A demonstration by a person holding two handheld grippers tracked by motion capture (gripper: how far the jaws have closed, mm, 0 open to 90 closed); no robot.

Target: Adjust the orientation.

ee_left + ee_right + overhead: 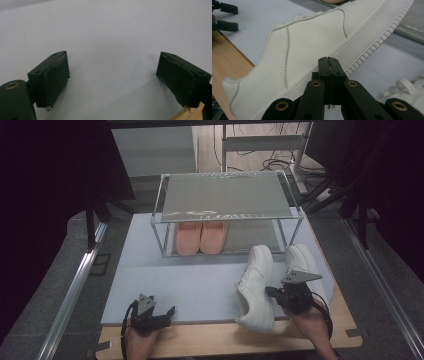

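Note:
Two white sneakers lie on the pale mat [200, 280]. The nearer sneaker [257, 285] is tipped toward its side, its heel over the wooden board. The second sneaker [300, 257] is right of it, partly under my right hand. My right gripper [270, 292] is shut, and its joined tips [328, 60] sit against the ribbed sole edge of the nearer sneaker [312, 47] with nothing between them. My left gripper [167, 314] rests at the mat's front edge. In its own view the left gripper [112, 75] is open, with bare mat between its pads.
A two-level rack with a clear top [225, 195] stands at the back of the mat, a pair of pink slippers [201, 237] on its lower level. The wooden board [225, 340] edges the front. Metal rails run along both sides.

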